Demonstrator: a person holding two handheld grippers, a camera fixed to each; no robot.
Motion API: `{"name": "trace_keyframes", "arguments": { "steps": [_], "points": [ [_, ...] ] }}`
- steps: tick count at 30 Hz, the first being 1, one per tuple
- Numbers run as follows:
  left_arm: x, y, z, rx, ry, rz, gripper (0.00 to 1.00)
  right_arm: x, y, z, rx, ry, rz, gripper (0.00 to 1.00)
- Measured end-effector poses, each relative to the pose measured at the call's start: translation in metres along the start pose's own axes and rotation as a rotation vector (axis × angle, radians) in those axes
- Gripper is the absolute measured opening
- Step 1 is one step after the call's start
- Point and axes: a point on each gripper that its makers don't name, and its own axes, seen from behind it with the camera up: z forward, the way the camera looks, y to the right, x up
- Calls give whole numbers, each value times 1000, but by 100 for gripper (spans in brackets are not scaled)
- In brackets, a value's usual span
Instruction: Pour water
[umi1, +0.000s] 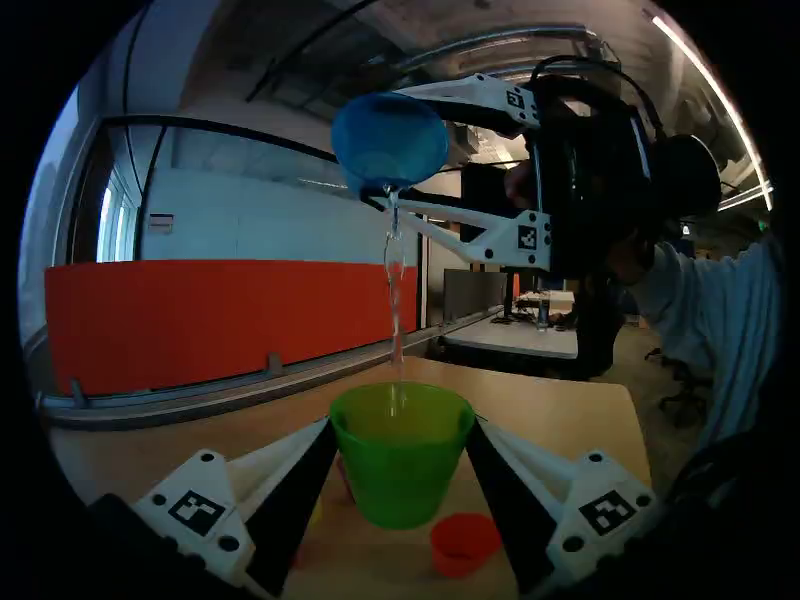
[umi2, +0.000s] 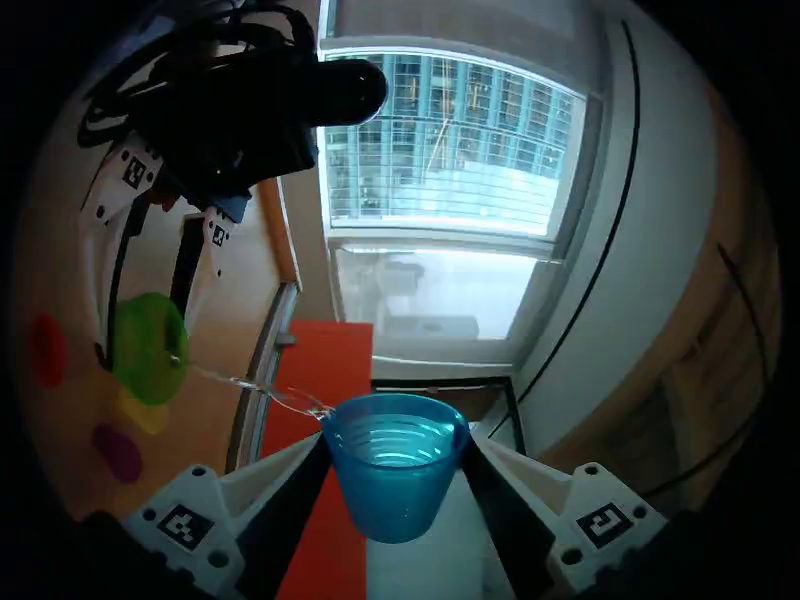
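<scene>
Showed white plastic fingers on the left gripper, wedge-shaped and tapering forward, each lined on its inner face with a black pad. Carried a square black-and-white marker and small dark screws on each finger base. Repeated the same build on the right gripper. Had a bulky black housing behind the right gripper's fingers, with markers just left of that housing. Trailed black cables looping above that housing. Wore a pale blue-grey sleeve right of and below that housing.
</scene>
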Motion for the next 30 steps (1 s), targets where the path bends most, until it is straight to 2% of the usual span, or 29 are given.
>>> {"name": "trace_keyframes", "arguments": {
  "steps": [18, 30],
  "points": [
    [0, 0, 3, 1, 2, -7, 87, 12, 6, -1, -27, 12, -94, 90],
    [1, -1, 4, 4, 5, -7, 87, 18, 5, -2, -30, 22, -81, 90]
  ]
}}
